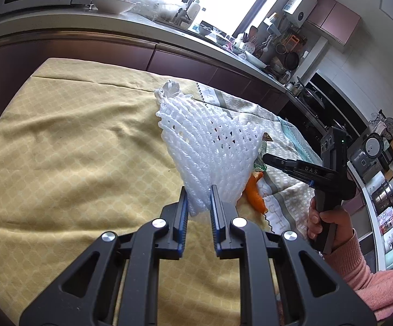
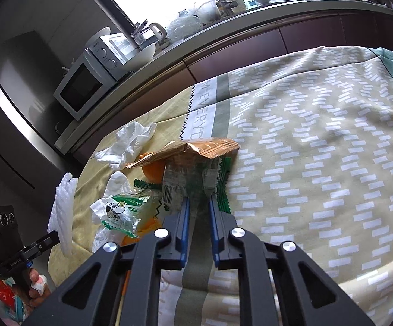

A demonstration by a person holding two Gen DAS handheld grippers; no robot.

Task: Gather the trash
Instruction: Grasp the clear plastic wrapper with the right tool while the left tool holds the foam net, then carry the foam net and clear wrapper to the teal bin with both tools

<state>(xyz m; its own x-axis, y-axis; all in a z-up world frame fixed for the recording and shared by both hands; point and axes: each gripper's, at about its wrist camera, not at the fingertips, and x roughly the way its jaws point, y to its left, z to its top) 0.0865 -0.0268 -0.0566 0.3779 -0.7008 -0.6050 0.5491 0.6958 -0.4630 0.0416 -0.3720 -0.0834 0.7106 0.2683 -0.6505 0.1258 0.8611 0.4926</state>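
Kitchen setting: counter [image 2: 223, 31] with microwave [image 2: 82, 87] at the back, table under yellow cloth [image 1: 60, 149] and patterned cloth [image 2: 318, 149] in front.

At 9 o'clock in the right wrist view: left gripper [image 2: 55, 237], jaws narrow, clamped on white foam net [image 1: 210, 146]; net lifted off the cloth, hanging from the pads, as confirmed in the left wrist view.

Toward centre: trash pile on the table, comprising crumpled tissue [image 2: 128, 144], cow-print bag [image 2: 117, 212], orange peel [image 2: 154, 172], gold wrapper [image 2: 196, 148] and clear green-edged wrapper [image 2: 193, 182].

At 12 o'clock from its own fingers: right gripper [image 2: 198, 203], jaws narrow, pinching the near edge of the clear green-edged wrapper; pads appear to bear on the film.

Step in hand, judged: securing the wrapper for removal. Recommended: grip kept firm, lift straight up and slowly, since thin film slips readily and the gold wrapper lying across it may drag along or fall.
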